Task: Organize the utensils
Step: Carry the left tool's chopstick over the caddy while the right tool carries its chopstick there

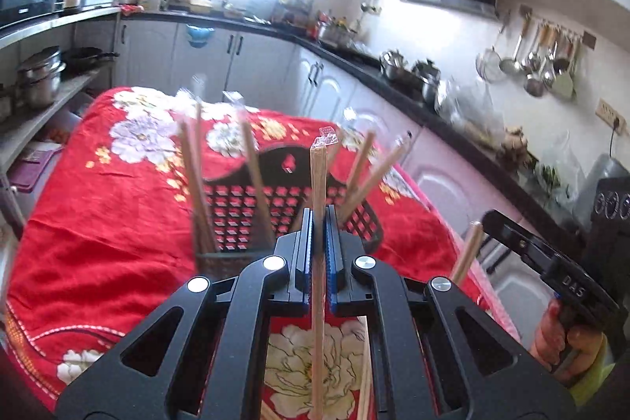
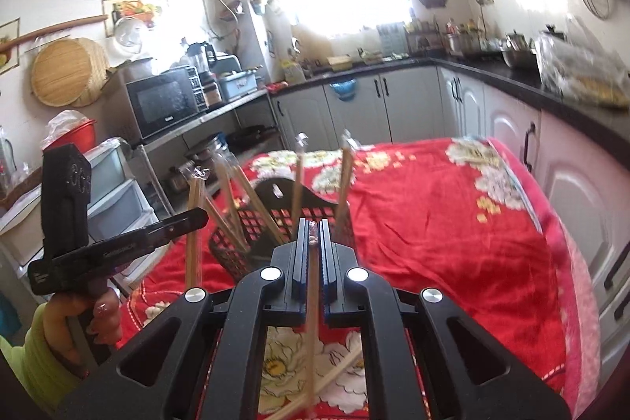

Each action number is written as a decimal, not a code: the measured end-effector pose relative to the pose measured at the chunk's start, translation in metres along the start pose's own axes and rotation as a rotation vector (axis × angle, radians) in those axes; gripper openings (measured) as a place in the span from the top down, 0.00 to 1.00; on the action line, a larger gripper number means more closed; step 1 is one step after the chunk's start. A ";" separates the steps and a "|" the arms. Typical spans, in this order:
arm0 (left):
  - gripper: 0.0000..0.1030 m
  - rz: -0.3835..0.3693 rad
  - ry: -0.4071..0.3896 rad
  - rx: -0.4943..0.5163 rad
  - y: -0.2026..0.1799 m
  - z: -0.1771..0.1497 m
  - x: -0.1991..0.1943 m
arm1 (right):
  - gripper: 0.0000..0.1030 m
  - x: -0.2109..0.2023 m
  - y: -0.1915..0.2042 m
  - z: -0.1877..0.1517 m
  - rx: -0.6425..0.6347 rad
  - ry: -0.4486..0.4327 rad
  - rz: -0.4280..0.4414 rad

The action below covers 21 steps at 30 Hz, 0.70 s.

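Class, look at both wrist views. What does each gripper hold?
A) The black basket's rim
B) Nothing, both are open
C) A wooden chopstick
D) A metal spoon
C: the left gripper is shut on a chopstick, and the right gripper is shut on another chopstick, both near the basket.

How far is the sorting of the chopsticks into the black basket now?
Done: several wrapped chopsticks already stand in the black basket. In hand: the left gripper and the right gripper are each shut on one chopstick, above the red cloth. Left: both must go in, and more chopsticks lie on the cloth.
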<state>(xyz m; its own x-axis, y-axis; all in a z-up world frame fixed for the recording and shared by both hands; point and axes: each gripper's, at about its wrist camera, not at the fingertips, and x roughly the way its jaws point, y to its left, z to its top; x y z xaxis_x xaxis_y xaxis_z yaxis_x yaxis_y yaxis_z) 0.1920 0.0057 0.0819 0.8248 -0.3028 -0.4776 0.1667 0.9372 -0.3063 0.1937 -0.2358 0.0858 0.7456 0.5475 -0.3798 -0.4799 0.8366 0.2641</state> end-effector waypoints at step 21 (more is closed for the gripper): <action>0.97 0.071 -0.237 -0.057 0.022 0.064 -0.038 | 0.98 -0.009 0.050 0.067 -0.112 -0.148 0.069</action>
<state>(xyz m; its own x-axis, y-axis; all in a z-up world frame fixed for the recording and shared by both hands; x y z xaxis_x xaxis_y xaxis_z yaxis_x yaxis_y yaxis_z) 0.1988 0.0487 0.1466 0.9379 -0.1818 -0.2954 0.0791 0.9413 -0.3282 0.1939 -0.2002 0.1613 0.7654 0.6021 -0.2275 -0.5742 0.7984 0.1812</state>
